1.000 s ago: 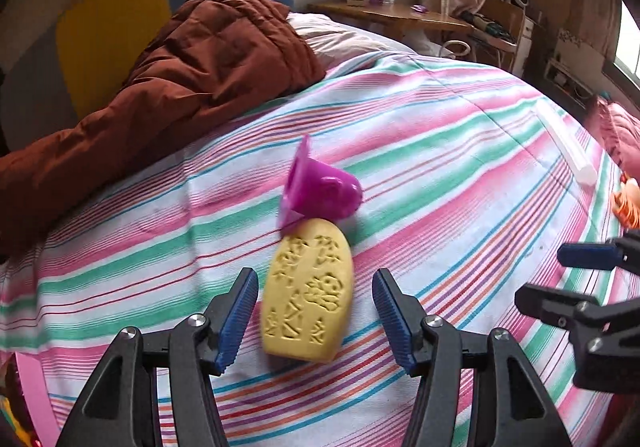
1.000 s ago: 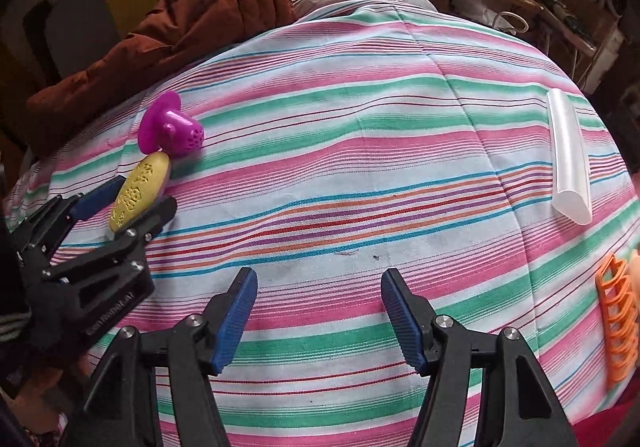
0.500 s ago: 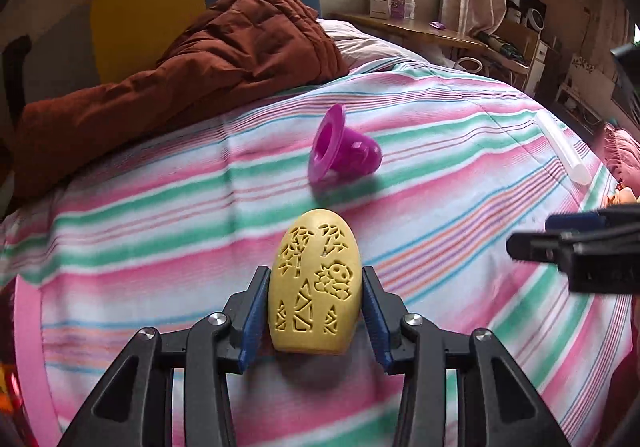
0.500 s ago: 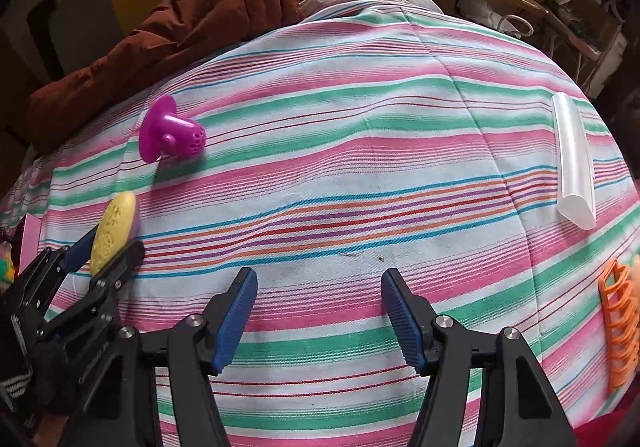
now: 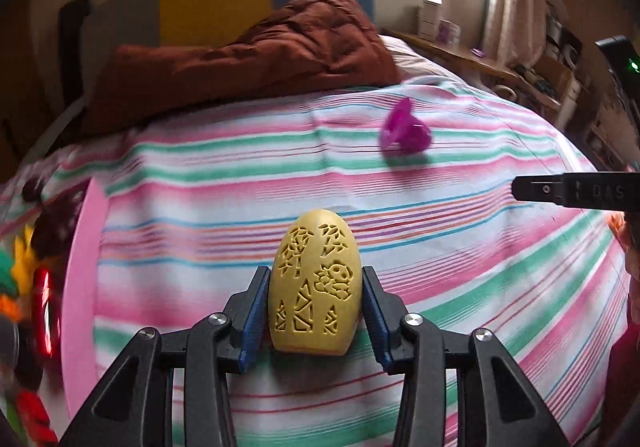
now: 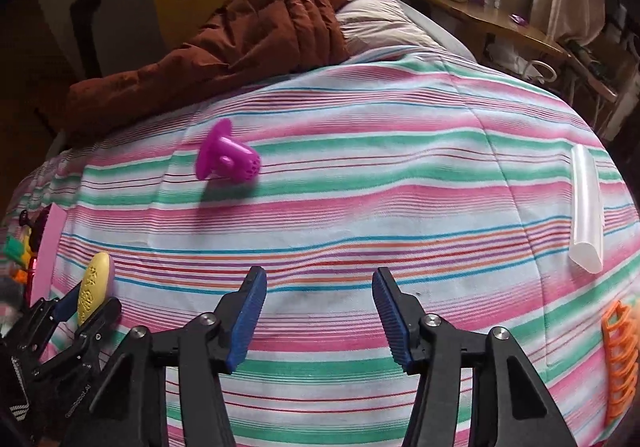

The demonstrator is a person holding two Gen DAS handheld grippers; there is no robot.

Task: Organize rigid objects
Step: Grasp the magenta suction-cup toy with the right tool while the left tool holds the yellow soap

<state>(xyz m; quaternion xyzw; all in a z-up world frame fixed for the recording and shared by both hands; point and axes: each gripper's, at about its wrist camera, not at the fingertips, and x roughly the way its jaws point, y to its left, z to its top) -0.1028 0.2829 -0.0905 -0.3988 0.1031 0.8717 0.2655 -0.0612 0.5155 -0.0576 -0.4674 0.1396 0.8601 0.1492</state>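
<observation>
- Left gripper [image 5: 316,311]: clamped on the yellow carved egg-shaped piece [image 5: 316,287]; both blue pads press its sides, rounded tip points forward past the fingertips, held above the striped bedspread [image 5: 208,215].
- Same grip seen from the right wrist view: left gripper [image 6: 86,307] sits far left of the right one, yellow piece [image 6: 95,283] sticking up out of it.
- Right gripper [image 6: 320,311]: jaws closing, still clearly apart, nothing between them, only striped fabric below.
- Magenta funnel-shaped piece [image 6: 226,161]: on its side on the bedspread, ahead and left of the right gripper; ahead and right of the left gripper [image 5: 406,131], well apart from both.
- Translucent white tube [image 6: 586,207]: lying on the bedspread, ahead and far right of the right gripper.
- Orange lattice piece [image 6: 620,359]: right edge, level with the right gripper's fingers, partly cut off.
- Brown quilt [image 5: 256,55]: bunched at the far end of the bed, beyond both grippers.
- Blurred colourful items at the far left edge of the left wrist view; cannot tell what they are.
</observation>
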